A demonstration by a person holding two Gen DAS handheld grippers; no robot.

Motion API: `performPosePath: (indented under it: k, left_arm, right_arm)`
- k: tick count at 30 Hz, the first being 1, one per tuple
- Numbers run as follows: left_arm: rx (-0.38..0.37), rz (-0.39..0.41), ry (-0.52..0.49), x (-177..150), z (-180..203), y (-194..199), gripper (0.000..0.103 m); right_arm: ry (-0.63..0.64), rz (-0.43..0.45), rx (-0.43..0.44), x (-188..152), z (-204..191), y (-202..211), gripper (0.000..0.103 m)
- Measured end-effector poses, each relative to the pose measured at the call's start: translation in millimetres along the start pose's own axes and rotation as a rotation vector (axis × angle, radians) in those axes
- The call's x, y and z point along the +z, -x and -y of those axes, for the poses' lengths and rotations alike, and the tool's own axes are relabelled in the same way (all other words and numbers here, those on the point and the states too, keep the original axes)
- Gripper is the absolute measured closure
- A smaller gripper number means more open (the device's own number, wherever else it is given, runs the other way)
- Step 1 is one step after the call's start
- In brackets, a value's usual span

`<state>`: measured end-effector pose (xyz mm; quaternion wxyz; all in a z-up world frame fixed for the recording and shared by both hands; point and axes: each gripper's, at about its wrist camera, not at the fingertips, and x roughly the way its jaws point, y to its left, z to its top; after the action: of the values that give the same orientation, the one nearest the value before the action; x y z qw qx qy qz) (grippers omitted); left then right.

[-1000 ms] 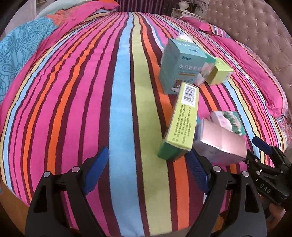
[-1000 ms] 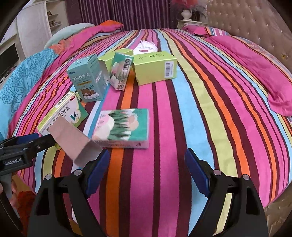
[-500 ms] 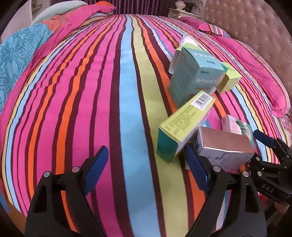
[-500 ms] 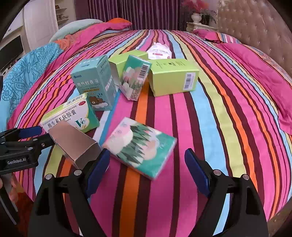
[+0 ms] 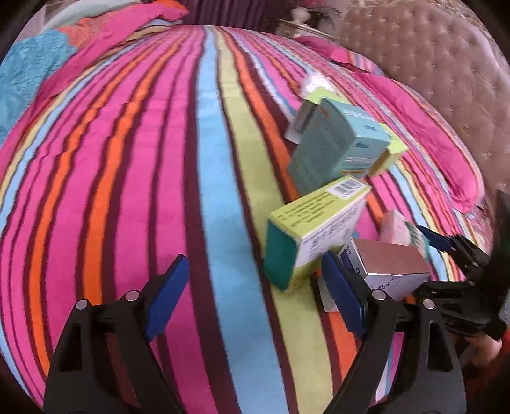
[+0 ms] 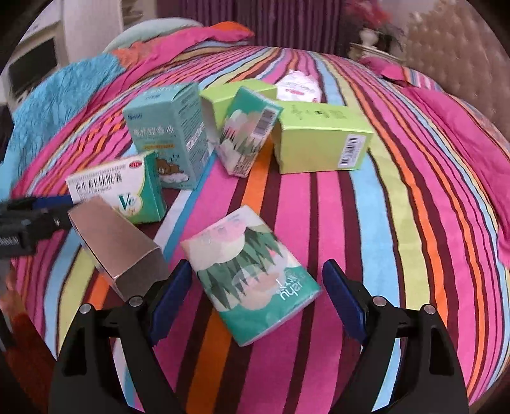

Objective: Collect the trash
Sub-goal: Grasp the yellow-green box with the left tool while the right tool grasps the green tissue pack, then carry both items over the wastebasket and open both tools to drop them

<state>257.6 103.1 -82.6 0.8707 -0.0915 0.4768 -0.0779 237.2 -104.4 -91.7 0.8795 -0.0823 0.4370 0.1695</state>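
A: Quickly, labels first. What can I read?
B: On my right wrist view the tissue pack (image 6: 251, 280) says "nyar" on its teal end, print of green leaves and pink blobs. The green and white medicine box (image 6: 119, 189) has a big "Ve" plus Chinese text I can't make out. The teal box (image 6: 170, 133) shows a bear drawing, its text is too blurred. The lime box (image 6: 322, 140) has a barcode on its end and faint handwriting on top.
A: Surface and room?
B: It's all on a bed (image 6: 398, 223) with a striped cover, pink, orange, blue, lime, maroon. A tufted headboard (image 5: 446, 79) stands on the right and purple curtains (image 6: 280, 22) at the back.
A: Tongs?
B: My right tongs (image 6: 258, 296) stand apart with the tissue pack lying flat on the bed between the blue pads, not touched as far as I can tell. My left tongs (image 5: 251, 293) are apart too, over bare stripes, nothing in them.
A: Other trash?
B: A silver carton (image 6: 118, 245) sits just beside my right tongs' left pad, open end toward me. A second tissue pack (image 6: 248, 130) leans among the boxes, and a white wrapper (image 6: 298, 87) lies behind them.
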Motion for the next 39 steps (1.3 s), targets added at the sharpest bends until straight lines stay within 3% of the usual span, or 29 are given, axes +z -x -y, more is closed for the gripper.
performPosePath:
  k: [12,14,16,17,19,21,28,32,39]
  left_arm:
    - [-0.118,-0.029,-0.203,24.2,11.9,-18.6,0.021]
    - [-0.186,-0.060,-0.214,25.1,9.2,-23.6,0.031]
    - [-0.227,-0.084,-0.226,22.8,12.4,-27.5,0.059]
    - [-0.233,-0.084,-0.237,21.4,16.5,-28.2,0.061]
    - [-0.219,-0.079,-0.249,18.4,22.8,-29.4,0.070]
    - [-0.205,-0.064,-0.233,14.8,26.1,-28.4,0.072]
    - [-0.141,-0.008,-0.116,-4.5,18.0,-8.7,0.074]
    - [-0.093,0.000,-0.098,-18.0,11.7,5.7,0.074]
    - [-0.108,0.040,-0.053,-44.1,12.7,39.4,0.079]
  right_arm:
    - [0.046,0.030,0.057,-1.4,12.9,-4.5,0.026]
    - [0.045,0.035,0.076,-0.7,16.0,-4.7,0.030]
    - [0.040,0.036,0.084,2.4,17.6,-5.4,0.039]
    - [0.037,0.034,0.087,3.5,18.0,-5.8,0.041]
    - [0.033,0.030,0.087,4.8,17.3,-6.0,0.047]
    - [0.035,0.028,0.074,5.6,16.7,-4.4,0.055]
    - [-0.062,0.035,0.039,-2.8,28.0,6.8,0.056]
    - [-0.124,0.026,0.003,-13.3,36.8,17.8,0.056]
    - [-0.154,0.067,0.035,-31.0,25.3,56.7,0.056]
